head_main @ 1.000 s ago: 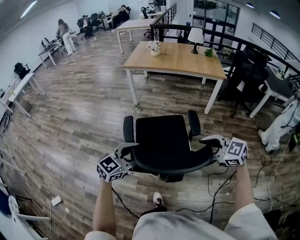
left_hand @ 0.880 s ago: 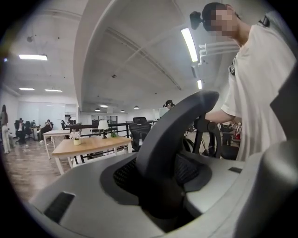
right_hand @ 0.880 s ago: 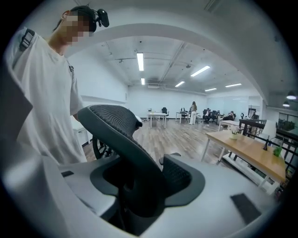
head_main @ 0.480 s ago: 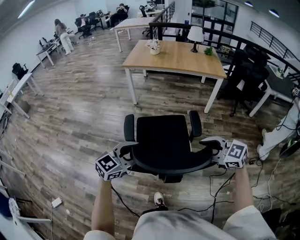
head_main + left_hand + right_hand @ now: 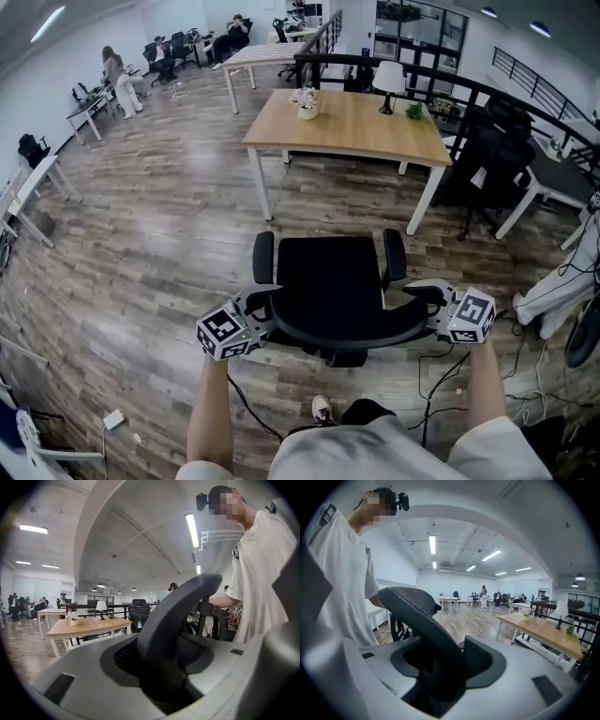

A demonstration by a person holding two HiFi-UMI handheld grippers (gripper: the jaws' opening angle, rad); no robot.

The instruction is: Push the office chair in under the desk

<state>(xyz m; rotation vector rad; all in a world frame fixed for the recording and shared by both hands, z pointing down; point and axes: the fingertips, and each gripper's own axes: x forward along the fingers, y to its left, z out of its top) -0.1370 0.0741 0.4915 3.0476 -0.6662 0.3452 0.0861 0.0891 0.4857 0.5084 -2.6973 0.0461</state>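
A black office chair point(image 5: 328, 272) stands on the wood floor, facing the wooden desk point(image 5: 361, 127) a short way behind it. My left gripper point(image 5: 265, 305) is shut on the left edge of the chair's mesh backrest point(image 5: 347, 333). On the right edge, my right gripper point(image 5: 418, 300) grips the same way. In the left gripper view the backrest rim point(image 5: 173, 616) runs between the jaws of the left gripper point(image 5: 161, 667). The right gripper view shows the backrest point(image 5: 417, 616) pinched in the right gripper point(image 5: 440, 677).
On the desk stand a lamp point(image 5: 389, 75), a flower pot point(image 5: 307, 98) and a small plant point(image 5: 413, 110). Black chairs point(image 5: 492, 155) and a white desk point(image 5: 553, 178) crowd the right. Cables point(image 5: 441, 375) lie on the floor near my feet.
The chair and both grippers have edged a little forward toward the desk. Both grips on the backrest are unchanged.
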